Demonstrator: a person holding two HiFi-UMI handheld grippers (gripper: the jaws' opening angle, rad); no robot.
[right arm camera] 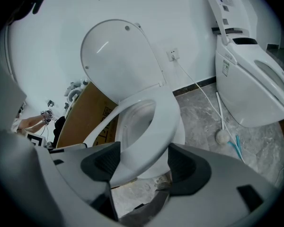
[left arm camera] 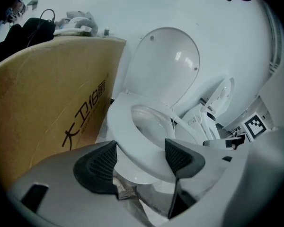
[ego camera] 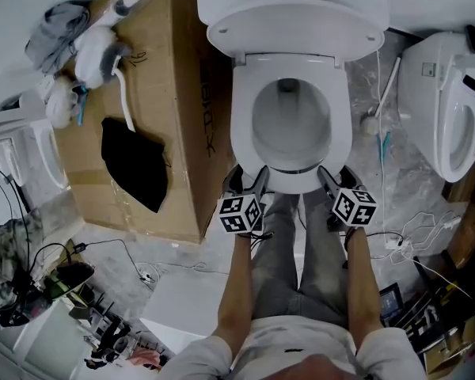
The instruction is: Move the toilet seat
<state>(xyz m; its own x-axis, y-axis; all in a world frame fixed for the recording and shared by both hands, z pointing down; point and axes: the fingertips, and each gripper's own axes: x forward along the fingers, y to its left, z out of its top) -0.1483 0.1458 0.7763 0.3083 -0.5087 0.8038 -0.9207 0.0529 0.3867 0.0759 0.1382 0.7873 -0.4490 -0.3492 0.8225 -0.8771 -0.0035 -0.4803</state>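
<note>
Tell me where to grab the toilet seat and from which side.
Grip the toilet seat at its front rim, coming from the front. The ring hinges at the back under the raised lid, so the front edge is free and probably gives most leverage. The left gripper and right gripper sit there, jaws apart around that rim.
</note>
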